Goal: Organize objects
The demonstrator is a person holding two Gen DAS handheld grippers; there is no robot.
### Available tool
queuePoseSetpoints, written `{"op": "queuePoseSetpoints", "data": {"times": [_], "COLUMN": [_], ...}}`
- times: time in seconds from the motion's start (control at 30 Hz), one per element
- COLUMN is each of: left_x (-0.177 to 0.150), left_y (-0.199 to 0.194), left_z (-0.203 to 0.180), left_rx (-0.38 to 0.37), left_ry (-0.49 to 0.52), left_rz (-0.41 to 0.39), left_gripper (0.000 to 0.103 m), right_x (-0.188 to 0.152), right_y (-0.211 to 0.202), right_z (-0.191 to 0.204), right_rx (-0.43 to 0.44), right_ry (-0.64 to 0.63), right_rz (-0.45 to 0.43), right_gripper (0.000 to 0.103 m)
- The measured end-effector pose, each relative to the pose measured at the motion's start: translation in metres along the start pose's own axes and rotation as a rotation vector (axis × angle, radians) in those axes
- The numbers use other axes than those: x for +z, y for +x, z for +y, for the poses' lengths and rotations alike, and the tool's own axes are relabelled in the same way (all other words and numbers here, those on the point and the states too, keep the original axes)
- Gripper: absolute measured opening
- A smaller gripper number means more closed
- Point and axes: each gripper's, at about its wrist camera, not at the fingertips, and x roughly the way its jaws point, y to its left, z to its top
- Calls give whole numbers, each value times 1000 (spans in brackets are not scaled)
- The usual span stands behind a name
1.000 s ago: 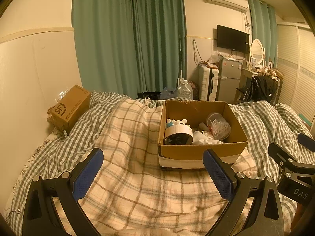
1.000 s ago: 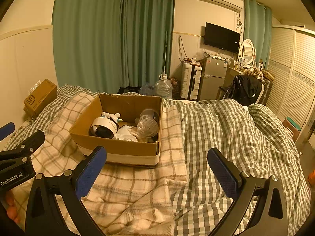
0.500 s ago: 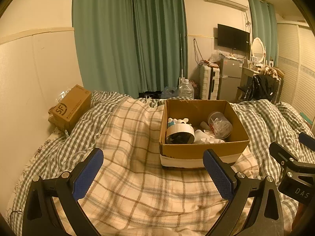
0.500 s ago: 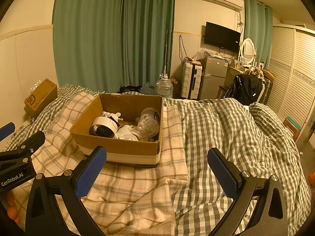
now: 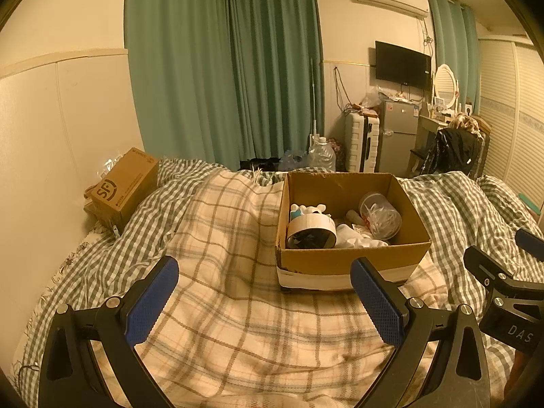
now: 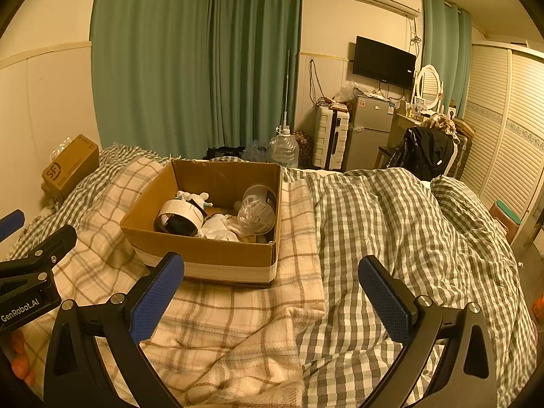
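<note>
held the left gripper (image 5: 265, 301) and the right gripper (image 6: 270, 294) low over the bed, both spread wide with nothing between the blue pads. saw the open cardboard box (image 5: 350, 261) on the cream plaid blanket (image 5: 221, 238), toward the bed's far middle, holding a white tape roll (image 5: 311, 231), a clear plastic jar (image 5: 380, 216) on its side and white cloth (image 6: 217, 233). noted a closed shipping carton (image 5: 124, 183) at the bed's far left edge, against the wall.

A closed brown carton (image 5: 124, 185) at the bed's left edge is showing a dark "SF" logo on its end face. The right gripper (image 5: 506, 301) is carrying white letters "DAS" on its black body, and the left gripper (image 6: 29, 284) is reading "GenRobot.AI".
</note>
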Motion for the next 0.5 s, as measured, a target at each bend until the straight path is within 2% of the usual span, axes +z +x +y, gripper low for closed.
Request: {"op": "queuePoseSetpoints", "data": {"times": [0.5], "left_x": [-3], "left_y": [-1], "left_z": [2], "left_rx": [9], "left_ry": [1], "left_rz": [-2], "left_gripper": [103], "right_x": [-1], "right_y": [1], "right_z": [0], "right_rx": [1], "right_ry": [0], "right_rz": [3], "right_gripper": [103]}}
